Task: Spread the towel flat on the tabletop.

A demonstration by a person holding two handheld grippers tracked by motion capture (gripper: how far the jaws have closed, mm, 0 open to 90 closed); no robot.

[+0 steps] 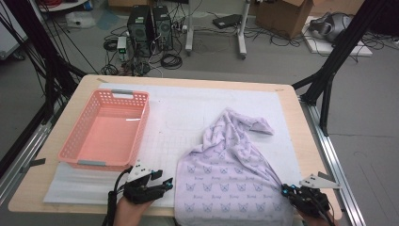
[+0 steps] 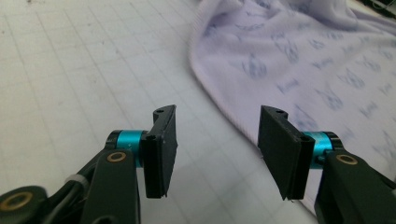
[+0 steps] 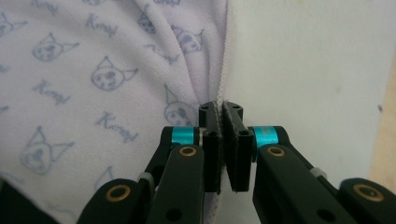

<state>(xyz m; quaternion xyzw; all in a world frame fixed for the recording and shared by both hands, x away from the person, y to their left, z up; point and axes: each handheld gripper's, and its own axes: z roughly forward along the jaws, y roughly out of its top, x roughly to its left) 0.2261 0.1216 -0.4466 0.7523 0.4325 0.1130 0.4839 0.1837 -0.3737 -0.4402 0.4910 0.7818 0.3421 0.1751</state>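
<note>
While the right claw (image 3: pixel 223 135) pinches the towel (image 1: pixel 230 174) hem (lavender, cat-printed), the left claw (image 2: pixel 217 149) gapes empty.

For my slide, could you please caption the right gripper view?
Right gripper pinching the hem of the lilac cat-print cloth.

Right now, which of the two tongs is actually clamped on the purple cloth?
The right tongs: their jaws are pinched shut on the hemmed edge of the purple cloth. The left tongs stand open beside that cloth, with nothing between the jaws.
</note>
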